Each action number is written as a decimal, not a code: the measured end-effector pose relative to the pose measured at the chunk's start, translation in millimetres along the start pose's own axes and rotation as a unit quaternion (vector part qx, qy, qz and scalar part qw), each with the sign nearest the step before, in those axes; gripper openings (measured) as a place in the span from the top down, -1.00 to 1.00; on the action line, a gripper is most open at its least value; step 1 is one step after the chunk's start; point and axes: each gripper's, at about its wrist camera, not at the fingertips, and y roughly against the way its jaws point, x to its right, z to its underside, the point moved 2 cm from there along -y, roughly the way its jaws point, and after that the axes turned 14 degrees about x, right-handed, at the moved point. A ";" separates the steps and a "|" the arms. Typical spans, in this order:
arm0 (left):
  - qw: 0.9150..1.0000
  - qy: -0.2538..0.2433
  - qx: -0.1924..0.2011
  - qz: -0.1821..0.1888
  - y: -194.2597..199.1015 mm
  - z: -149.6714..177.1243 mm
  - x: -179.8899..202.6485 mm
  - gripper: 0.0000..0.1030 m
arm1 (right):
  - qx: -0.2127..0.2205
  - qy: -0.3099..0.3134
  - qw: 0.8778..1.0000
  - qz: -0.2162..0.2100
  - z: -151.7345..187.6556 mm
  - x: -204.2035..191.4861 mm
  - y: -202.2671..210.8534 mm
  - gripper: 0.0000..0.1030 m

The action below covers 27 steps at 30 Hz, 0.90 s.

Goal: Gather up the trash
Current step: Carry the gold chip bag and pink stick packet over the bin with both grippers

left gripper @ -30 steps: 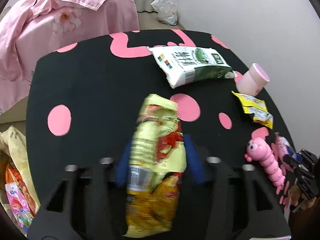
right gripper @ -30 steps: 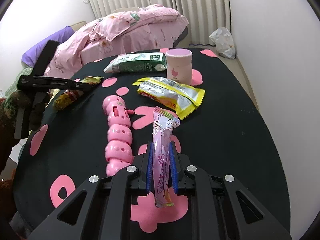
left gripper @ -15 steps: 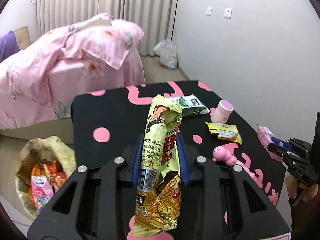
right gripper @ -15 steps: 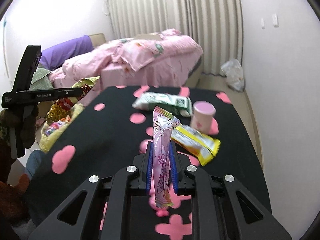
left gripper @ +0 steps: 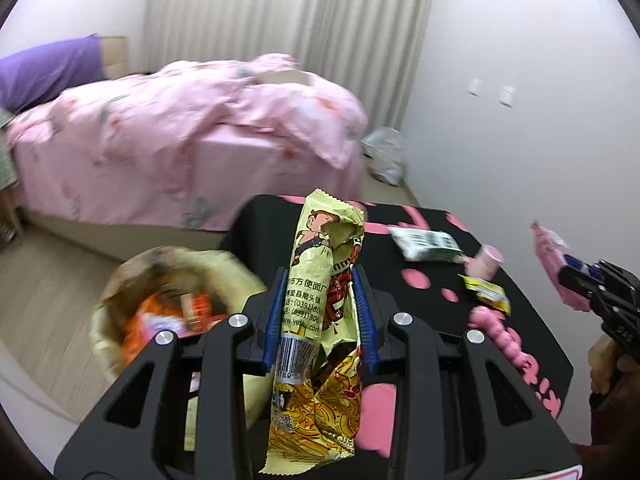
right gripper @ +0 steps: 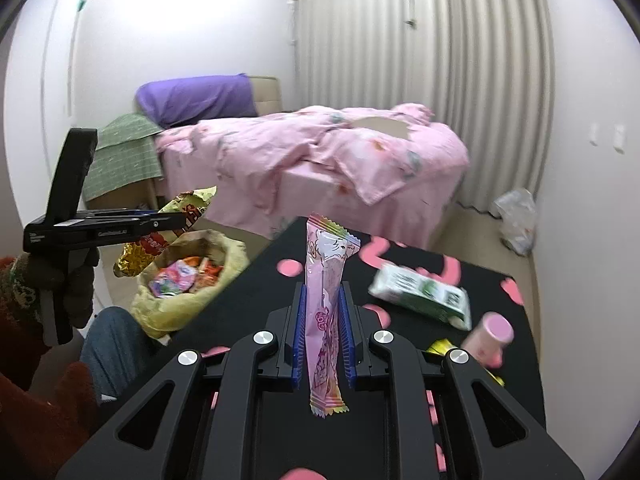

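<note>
Both claws have swung from the desk [right gripper: 256, 280] toward the trash bag [right gripper: 188, 280] beside it: our left claw [left gripper: 320, 316] pinches a yellow noodle wrapper [left gripper: 320, 292], our right claw [right gripper: 323, 336] a pink candy wrapper [right gripper: 324, 304]. Milk carton [right gripper: 420, 294], pink cup [right gripper: 490, 338] and yellow packet [left gripper: 486, 294] await collection.

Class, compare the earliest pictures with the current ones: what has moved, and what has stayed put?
Both grippers have lifted off the table. The left gripper carried the yellow noodle wrapper toward the trash bag on the floor; the right gripper raised the pink wrapper. Both grips held. The milk carton, pink cup and pink toy stayed put.
</note>
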 end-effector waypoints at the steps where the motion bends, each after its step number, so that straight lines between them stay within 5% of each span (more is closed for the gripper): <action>1: 1.000 0.011 0.003 -0.016 3.7 1.2 -17.3 0.41 | -0.002 0.003 1.000 -0.008 -2.0 -5.8 -5.4 0.68; 9: 0.991 0.076 0.018 -0.113 0.2 20.4 -121.9 0.41 | -0.035 0.018 0.997 -0.074 -9.7 -47.7 -72.9 0.68; 13: 0.986 0.113 0.017 -0.123 -24.1 47.3 -151.3 0.37 | -0.058 0.014 0.993 -0.098 -4.3 -56.6 -117.2 0.68; 16: 0.988 0.085 -0.049 -0.121 -59.0 73.0 -148.0 0.36 | -0.081 0.006 0.990 -0.114 1.7 -62.5 -155.9 0.68; 20: 0.978 0.052 -0.141 -0.142 -92.0 109.8 -149.2 0.42 | -0.102 -0.014 0.985 -0.140 4.1 -68.2 -201.2 0.68; 27: 0.977 0.073 -0.143 -0.141 -91.4 115.7 -161.1 0.44 | -0.142 -0.037 0.970 -0.193 14.0 -102.7 -268.1 0.68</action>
